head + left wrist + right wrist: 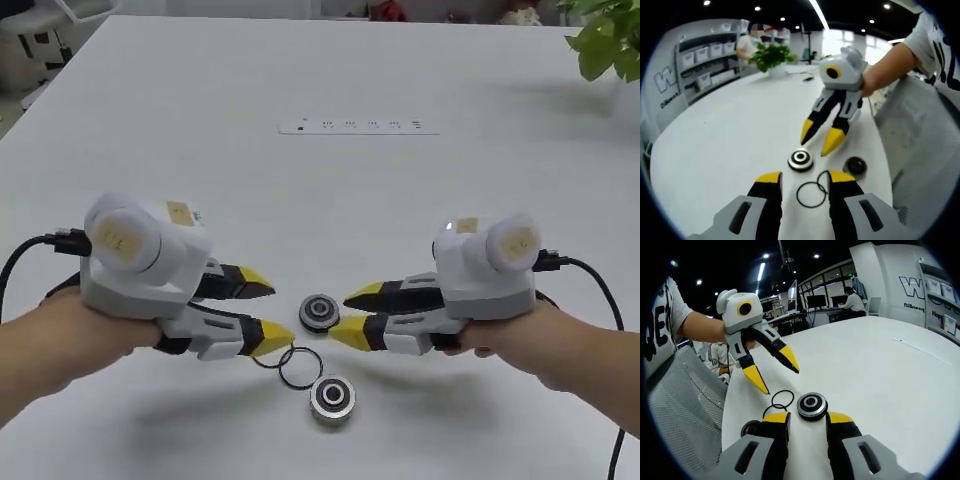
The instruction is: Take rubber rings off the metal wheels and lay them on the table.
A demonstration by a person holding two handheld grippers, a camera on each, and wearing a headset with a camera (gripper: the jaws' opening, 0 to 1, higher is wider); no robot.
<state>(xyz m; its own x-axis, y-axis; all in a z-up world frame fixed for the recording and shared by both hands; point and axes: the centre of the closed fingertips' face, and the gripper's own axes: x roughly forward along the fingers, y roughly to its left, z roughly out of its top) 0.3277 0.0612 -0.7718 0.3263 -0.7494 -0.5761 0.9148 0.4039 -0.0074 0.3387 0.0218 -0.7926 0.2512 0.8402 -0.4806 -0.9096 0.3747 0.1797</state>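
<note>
Where the head view looks down, the left gripper (268, 315) and right gripper (342, 316), both spread, flank a round silver metal wheel (319, 312) lying flat, bore up, on the white table (300, 200). Thin black rubber rings (300, 367) lie flat nearer the person, beside a second wheel (332, 396). Left gripper view: rings between its spread tips, wheel just beyond. Right gripper view: wheel just ahead of its spread tips.

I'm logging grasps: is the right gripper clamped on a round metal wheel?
No: the right gripper is open, and the round metal wheel lies on the white table just beyond its yellow tips.
</note>
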